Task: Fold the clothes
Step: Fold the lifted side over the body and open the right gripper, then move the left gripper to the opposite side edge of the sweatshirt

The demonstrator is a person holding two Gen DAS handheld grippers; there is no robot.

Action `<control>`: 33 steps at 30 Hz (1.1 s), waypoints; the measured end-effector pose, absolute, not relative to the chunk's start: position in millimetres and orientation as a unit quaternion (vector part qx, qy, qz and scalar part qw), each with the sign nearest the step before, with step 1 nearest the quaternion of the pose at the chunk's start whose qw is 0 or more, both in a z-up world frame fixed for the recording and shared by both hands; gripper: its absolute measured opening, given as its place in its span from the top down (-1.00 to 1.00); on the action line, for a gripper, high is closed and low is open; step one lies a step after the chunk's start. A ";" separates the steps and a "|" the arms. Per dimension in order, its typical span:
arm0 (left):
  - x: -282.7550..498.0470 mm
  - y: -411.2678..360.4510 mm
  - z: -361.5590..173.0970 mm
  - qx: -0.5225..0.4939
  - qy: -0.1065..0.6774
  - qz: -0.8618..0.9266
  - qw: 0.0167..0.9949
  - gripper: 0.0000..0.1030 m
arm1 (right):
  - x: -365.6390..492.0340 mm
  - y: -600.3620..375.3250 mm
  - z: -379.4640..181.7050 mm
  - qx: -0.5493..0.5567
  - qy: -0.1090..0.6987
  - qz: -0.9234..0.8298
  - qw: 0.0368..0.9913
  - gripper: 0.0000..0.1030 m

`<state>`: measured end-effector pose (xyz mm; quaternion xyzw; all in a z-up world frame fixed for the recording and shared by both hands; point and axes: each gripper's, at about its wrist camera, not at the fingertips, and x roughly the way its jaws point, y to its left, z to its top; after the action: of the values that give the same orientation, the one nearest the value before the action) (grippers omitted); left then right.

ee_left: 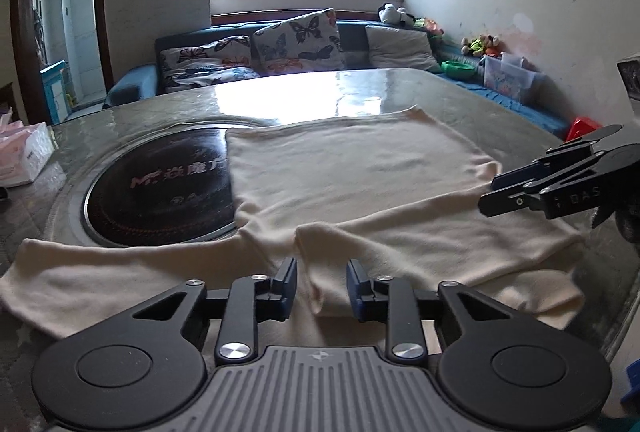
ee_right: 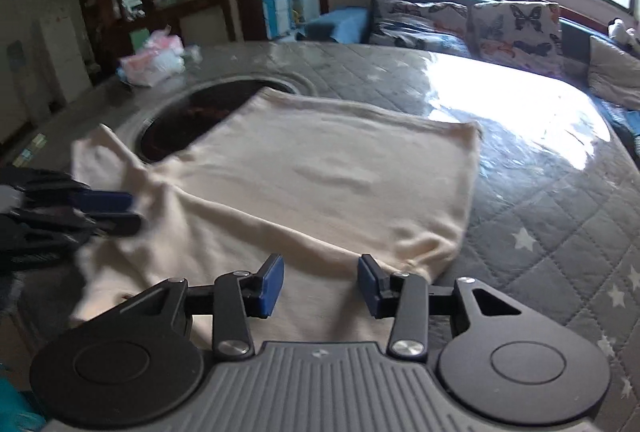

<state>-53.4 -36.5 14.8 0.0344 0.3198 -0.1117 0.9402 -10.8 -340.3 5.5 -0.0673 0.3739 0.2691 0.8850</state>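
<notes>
A cream shirt (ee_left: 352, 175) is lying spread on the table (ee_left: 400, 87), partly covering the hob (ee_left: 160, 187), while the left gripper (ee_left: 322, 286) and right gripper (ee_right: 320, 284) are hovering wide open over its near edge.

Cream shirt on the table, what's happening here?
A person holds a tool in each hand over a cream shirt spread on the table; it partly covers a round black cooktop. One sleeve is already folded across the body. The left tool and right tool are both open above the near edge, gripping nothing.
</notes>
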 end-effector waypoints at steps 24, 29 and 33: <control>-30.3 -59.9 25.3 0.032 0.303 -0.145 0.941 0.43 | -37.6 -341.5 10.2 -0.115 0.338 0.275 0.893 0.13; -14.5 -61.9 11.3 0.024 0.323 -0.140 0.936 0.43 | -26.3 -334.5 6.0 -0.112 0.334 0.281 0.892 0.04; -18.7 -54.9 10.9 0.017 0.325 -0.141 0.935 0.33 | -18.4 -337.6 -3.5 -0.100 0.344 0.278 0.891 0.02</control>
<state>-18.7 -54.9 10.9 0.0166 0.3249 -0.1405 0.9351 -18.4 -337.6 -3.5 -0.1002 0.3436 0.2778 0.8915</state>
